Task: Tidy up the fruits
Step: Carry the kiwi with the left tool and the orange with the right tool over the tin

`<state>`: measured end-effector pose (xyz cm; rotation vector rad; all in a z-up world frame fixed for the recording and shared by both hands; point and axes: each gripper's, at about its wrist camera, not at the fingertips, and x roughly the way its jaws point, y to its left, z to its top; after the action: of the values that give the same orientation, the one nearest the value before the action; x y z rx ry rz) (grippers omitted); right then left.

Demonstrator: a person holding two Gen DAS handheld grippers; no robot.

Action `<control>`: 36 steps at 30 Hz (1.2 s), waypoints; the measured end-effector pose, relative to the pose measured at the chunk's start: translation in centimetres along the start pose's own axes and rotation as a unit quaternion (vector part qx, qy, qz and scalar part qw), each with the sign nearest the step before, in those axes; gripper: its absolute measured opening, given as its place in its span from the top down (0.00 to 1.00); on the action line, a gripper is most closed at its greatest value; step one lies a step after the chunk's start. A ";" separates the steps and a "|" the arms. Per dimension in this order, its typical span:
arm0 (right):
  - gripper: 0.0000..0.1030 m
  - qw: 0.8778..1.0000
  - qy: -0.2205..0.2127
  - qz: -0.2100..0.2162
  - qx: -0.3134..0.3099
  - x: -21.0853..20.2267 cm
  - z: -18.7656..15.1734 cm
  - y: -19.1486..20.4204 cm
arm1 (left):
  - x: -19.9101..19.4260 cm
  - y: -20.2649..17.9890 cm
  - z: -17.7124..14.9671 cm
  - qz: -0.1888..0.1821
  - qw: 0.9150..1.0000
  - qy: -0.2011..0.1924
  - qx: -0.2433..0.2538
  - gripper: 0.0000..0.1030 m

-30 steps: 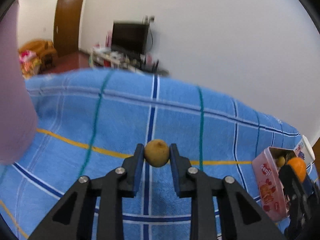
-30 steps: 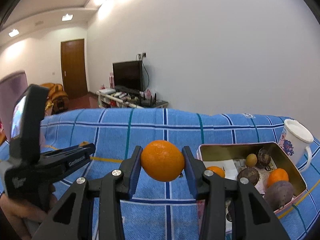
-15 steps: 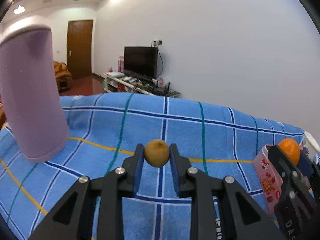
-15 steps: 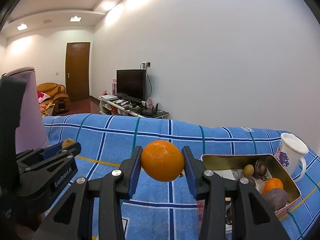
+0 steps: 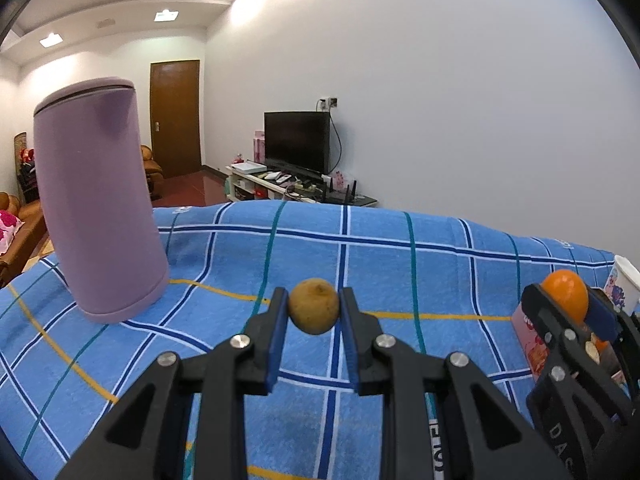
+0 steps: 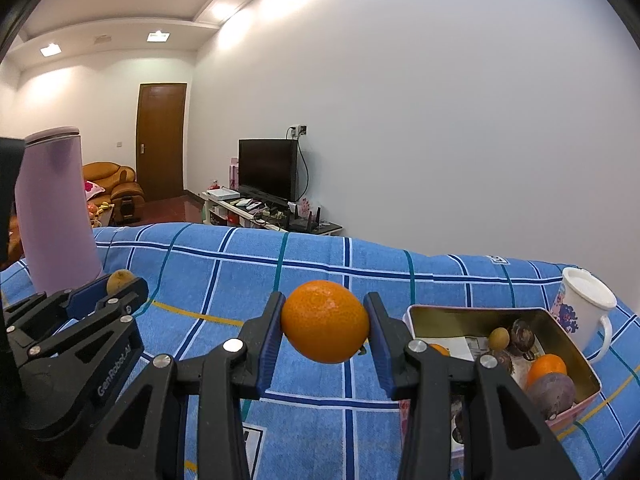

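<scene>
My left gripper [image 5: 314, 308] is shut on a small yellow-brown fruit [image 5: 314, 306] and holds it above the blue checked cloth [image 5: 400, 264]. My right gripper [image 6: 325, 328] is shut on an orange [image 6: 325, 327], also held above the cloth. The orange also shows in the left wrist view [image 5: 565, 294], and the small fruit in the right wrist view [image 6: 120, 279]. A pink metal tin [image 6: 476, 311] to the right of the orange holds several fruits: another orange [image 6: 546, 366], dark purple fruits [image 6: 552, 390] and a small yellow one [image 6: 499, 337].
A tall purple cylinder container [image 5: 98, 196] stands on the cloth at the left, also in the right wrist view [image 6: 56, 212]. A white patterned mug [image 6: 584, 312] stands beyond the tin at the right. A TV stand and sofa lie past the table's far edge.
Both grippers have risen and pulled back while keeping their fruits. The purple container has come fully into the left wrist view, and the tin sits lower and farther right.
</scene>
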<state>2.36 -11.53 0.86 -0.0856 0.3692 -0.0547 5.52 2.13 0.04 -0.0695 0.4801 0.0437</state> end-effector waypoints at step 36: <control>0.59 1.000 -0.001 -0.023 0.002 -3.0 -1.1 -2.8 | -3.5 -2.8 -1.3 -0.021 0.999 -0.024 0.029 0.74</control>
<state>-0.94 -14.24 1.15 -0.0898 0.3658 -0.0999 1.98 -0.90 0.65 -0.0218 0.4310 -0.0094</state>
